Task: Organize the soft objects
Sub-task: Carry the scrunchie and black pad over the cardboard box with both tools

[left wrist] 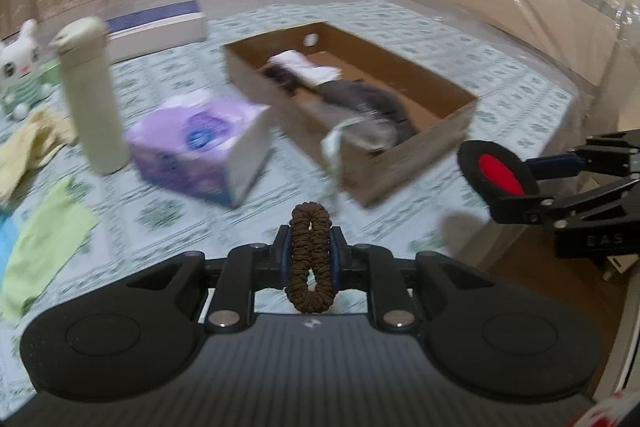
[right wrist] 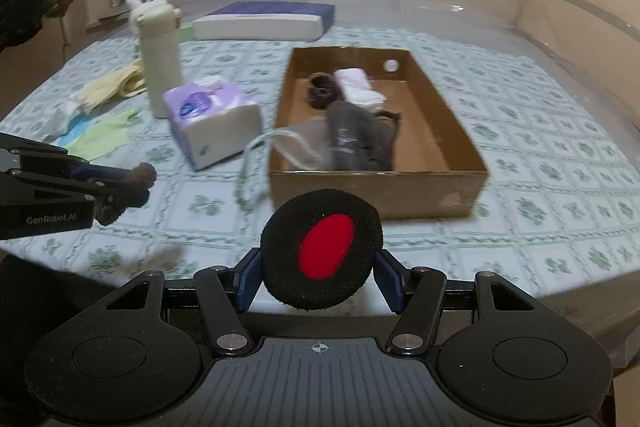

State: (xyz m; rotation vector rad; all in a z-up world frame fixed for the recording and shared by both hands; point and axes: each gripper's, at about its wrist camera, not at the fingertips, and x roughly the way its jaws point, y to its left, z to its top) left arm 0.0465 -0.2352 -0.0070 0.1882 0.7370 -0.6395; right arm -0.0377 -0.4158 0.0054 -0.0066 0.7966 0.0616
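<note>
Left gripper (left wrist: 310,247) is pinching a brown ruffled fabric scrunchie (left wrist: 310,259), its loop standing lengthwise between the fingers. Right gripper (right wrist: 320,267) is clamping a round black foam pad with a red oval centre (right wrist: 322,247). Both are hovering over the table's near edge. The open brown cardboard box (right wrist: 436,187), already holding folded cloths, is lying straight ahead of the right gripper, long axis running away; right looks nearer, left needing to swing rightward

Right gripper (right wrist: 319,263) fingers (right wrist: 248,277) clamp black-red round pad (right wrist: 322,247); cardboard box (right wrist: 378,193) beyond, left gripper (right wrist: 132,183) holding brown scrunchie (right wrist: 140,179).
</note>
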